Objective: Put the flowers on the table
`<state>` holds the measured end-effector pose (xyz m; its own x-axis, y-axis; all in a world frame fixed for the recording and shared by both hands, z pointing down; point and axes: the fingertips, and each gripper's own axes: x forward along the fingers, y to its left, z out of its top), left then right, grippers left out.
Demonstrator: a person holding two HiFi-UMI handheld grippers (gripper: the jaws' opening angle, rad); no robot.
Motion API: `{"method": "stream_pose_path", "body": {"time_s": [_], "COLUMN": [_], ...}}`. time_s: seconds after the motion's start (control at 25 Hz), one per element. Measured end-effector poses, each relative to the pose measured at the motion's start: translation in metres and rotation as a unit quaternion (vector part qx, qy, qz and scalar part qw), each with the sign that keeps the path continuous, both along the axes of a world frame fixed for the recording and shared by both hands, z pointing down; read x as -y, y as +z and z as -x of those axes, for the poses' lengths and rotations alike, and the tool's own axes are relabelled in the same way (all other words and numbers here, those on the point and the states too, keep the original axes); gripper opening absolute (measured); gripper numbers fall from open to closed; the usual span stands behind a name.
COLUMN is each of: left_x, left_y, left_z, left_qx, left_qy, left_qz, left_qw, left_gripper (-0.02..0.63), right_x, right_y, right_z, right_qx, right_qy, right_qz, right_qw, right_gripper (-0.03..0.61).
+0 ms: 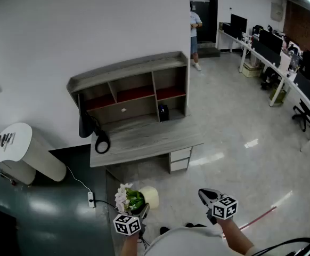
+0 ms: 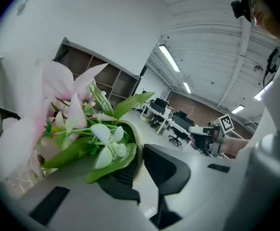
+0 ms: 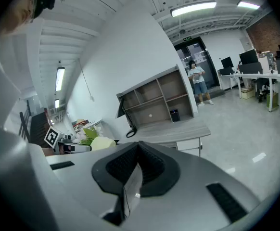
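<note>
The flowers (image 1: 124, 198) sit in a cream pot (image 1: 151, 196) that hangs in the air over the floor, well short of the desk's (image 1: 144, 137) front edge and nearer its left corner. The pot is tipped over, so its long axis runs sideways and the pale blooms and green leaves point to the person's left. The left tongs (image 1: 143, 209) are clamped on the pot's rim, one jaw inside among the leaves and one outside. The right tongs (image 1: 204, 194) are held level beside them, well apart, jaws closed tip to tip on nothing. Only bare grey floor lies between the pot and the desk. A power strip (image 1: 91, 198) with a white cord lies on the floor just left of the flowers. On the desk's left edge rests a black ring-shaped thing (image 1: 102, 143). A shelf unit (image 1: 128, 68) stands along its back edge, and a small black box (image 1: 163, 112) sits in the lower right opening. Drawers (image 1: 180, 159) hang under the desk's right end. Far off, a person (image 1: 195, 31) stands by a doorway, and desks with monitors (image 1: 272, 47) line the right wall.
</note>
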<state>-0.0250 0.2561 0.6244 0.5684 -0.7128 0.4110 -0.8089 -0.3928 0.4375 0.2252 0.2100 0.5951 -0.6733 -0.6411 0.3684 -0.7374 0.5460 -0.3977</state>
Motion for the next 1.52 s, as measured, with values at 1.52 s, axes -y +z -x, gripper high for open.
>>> {"method": "stream_pose_path", "body": {"time_s": [1.52], "left_x": [-0.003], "left_y": [-0.001], "left_z": [0.053], "left_qx": [0.001], "left_qy": [0.050], "left_qz": [-0.013], "left_qw": [0.9987], "left_gripper": [0.052], "right_x": [-0.024], "right_y": [-0.001], "right_z": [0.064], "right_qx": [-0.009], "right_qy": [0.020], "right_qz": [-0.007], "right_qw": [1.000], "right_gripper": [0.020]}}
